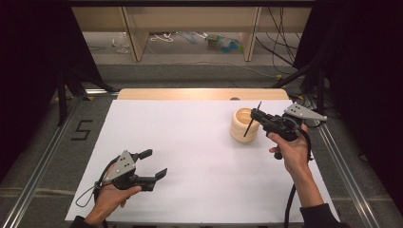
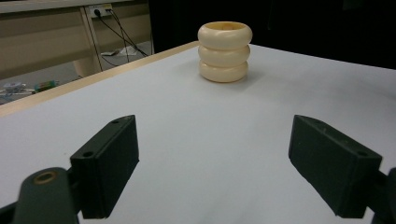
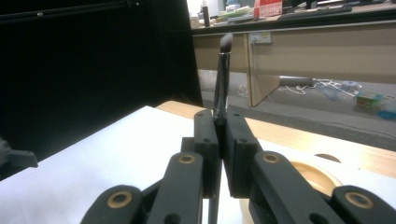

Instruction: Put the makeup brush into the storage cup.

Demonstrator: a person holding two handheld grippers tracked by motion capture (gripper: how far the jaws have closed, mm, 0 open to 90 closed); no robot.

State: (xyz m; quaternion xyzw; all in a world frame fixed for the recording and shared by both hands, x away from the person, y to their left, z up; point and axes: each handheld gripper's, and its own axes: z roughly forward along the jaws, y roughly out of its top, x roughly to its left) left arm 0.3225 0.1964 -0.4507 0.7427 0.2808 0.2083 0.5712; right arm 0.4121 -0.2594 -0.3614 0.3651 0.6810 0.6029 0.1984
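Observation:
A cream holder (image 1: pixel 240 128) shaped like three stacked rings stands upright at the back right of the white mat (image 1: pixel 190 156); its open top (image 3: pixel 314 176) lies just below my right gripper. My right gripper (image 1: pixel 257 114) hovers beside the holder's right rim, shut on a thin black brush (image 1: pixel 247 129). The brush (image 3: pixel 223 70) points its soft tip up, and its handle slants down across the holder's mouth. My left gripper (image 1: pixel 155 163) rests low at the front left, open and with nothing in it. In the left gripper view its jaws (image 2: pixel 217 156) frame bare mat, with the holder (image 2: pixel 224 52) far ahead.
A wooden table strip (image 1: pixel 202 93) runs along the mat's far edge. Metal rails (image 1: pixel 43 156) flank the table on both sides, and a "5" marking (image 1: pixel 81 129) lies to the left. Beyond are a shelf's legs (image 1: pixel 134 33) and loose cables (image 1: pixel 280 52) on the floor.

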